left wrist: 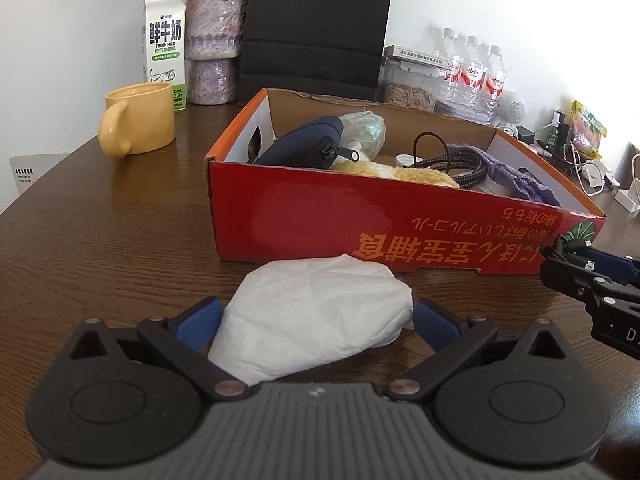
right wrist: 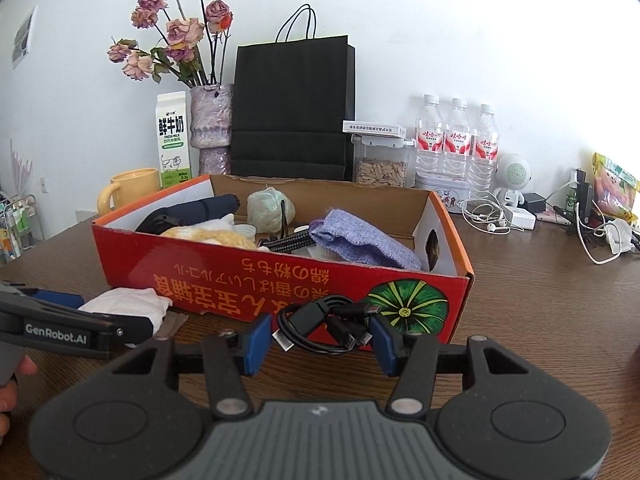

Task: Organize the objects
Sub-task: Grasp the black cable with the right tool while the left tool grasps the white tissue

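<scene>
**Both grippers loaded, box dead ahead**

The left gripper holds a crumpled white tissue wad: its blue fingers press on either side of it, the bundle's long axis running across the fingers from about 8 to 2 o'clock in the left wrist view. Whether the wad rests on the wooden counter or hangs just above it I cannot tell. The red cardboard box stands at 12 o'clock from these fingers, its near wall just beyond the tissue.

The right gripper is clasped on a coiled black cable bundle, plugs trailing toward 4 o'clock; the coil's long axis lies crosswise between the fingers, which stand about half apart with the bundle filling the gap. The same box lies at 12 o'clock here too, its pumpkin-printed wall just behind the cable.

The relation that matters, in my judgement, is the box rim: both loads sit below it and in front of the near wall, so each must go up and forward to clear it. Both grippers tip moderately downward, the left more so. The two seem about equally near the box, the left opposite the wall's middle, the right near its corner. Inside, a dark pouch, a braided cord and a purple cloth already crowd the floor.
</scene>
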